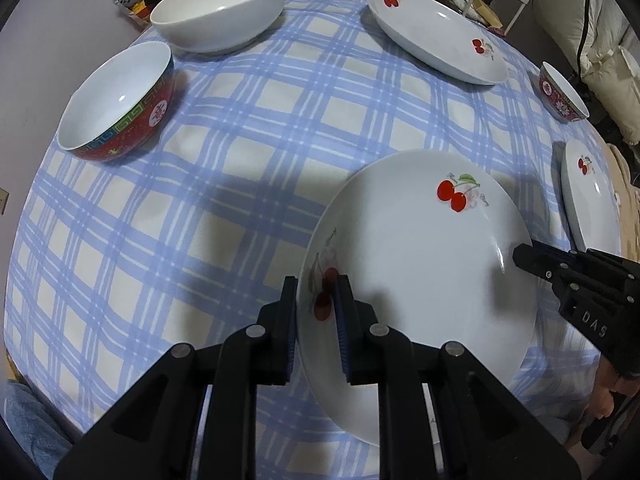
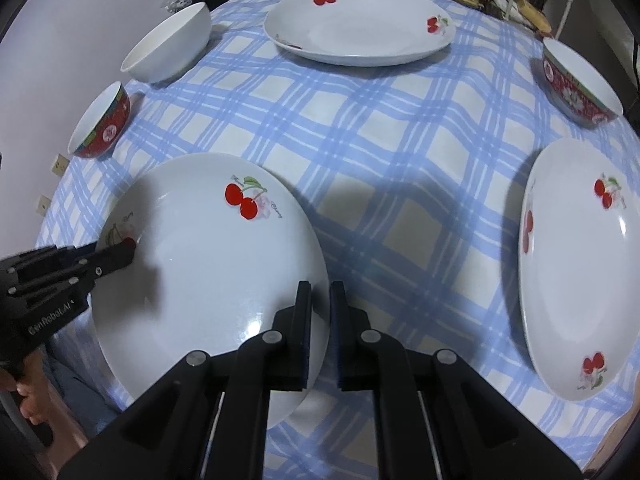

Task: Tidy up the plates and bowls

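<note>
Near cherry plate (image 1: 420,264) held at opposite rims over the checked tablecloth (image 1: 200,200) — left gripper (image 1: 316,304) clamped on its left edge, right gripper (image 2: 320,308) clenched on its right edge. The plate looks tilted (rim lifted on one side, I judge). To do this well: keep both grips level, lift together, and steer toward the plate at the right (image 2: 580,260) without clipping the red bowl (image 2: 580,84).
</note>
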A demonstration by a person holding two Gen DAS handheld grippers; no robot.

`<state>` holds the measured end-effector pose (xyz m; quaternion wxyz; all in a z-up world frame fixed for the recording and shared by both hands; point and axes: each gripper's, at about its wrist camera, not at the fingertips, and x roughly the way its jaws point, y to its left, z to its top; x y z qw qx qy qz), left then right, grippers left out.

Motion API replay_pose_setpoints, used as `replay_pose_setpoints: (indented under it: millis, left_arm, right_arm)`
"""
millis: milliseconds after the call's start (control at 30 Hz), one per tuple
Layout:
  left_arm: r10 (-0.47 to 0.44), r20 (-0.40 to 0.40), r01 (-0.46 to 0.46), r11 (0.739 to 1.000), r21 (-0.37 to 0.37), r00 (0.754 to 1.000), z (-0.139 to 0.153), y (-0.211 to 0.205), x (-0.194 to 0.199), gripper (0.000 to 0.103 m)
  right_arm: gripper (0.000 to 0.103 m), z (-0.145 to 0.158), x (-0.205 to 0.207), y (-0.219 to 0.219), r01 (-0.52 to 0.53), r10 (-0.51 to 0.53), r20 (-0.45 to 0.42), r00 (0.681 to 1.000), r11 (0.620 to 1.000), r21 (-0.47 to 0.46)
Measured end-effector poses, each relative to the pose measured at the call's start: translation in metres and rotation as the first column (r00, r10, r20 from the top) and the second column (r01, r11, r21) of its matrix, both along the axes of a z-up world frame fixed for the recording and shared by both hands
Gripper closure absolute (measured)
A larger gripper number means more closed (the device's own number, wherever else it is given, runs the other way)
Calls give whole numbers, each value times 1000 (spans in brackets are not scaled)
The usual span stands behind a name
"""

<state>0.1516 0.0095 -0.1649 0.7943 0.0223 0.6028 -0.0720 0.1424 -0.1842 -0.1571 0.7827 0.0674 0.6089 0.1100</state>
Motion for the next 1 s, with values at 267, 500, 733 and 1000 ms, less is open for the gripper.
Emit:
replay_pose_setpoints:
  millis: [267, 500, 733, 1000]
  left_arm:
    - [-45, 109, 29, 989, 143, 993, 27, -13, 3, 86]
    - [-58, 143, 28, 980, 199, 988, 41, -24, 10, 86]
    - [-89, 158, 53, 974, 218, 983, 53, -48, 16, 83]
    - [-148, 193, 106, 971, 213, 970, 76, -100, 25, 57]
  right_arm:
    - [93, 6, 0, 3, -31, 31, 12, 999, 999, -41]
    - [93, 33, 12, -22, 3, 0, 58, 998, 999, -40]
    - [93, 59, 20, -62, 57, -51, 101, 994, 997, -50]
    - [51, 77, 22, -136, 146, -134, 120, 984, 985, -95]
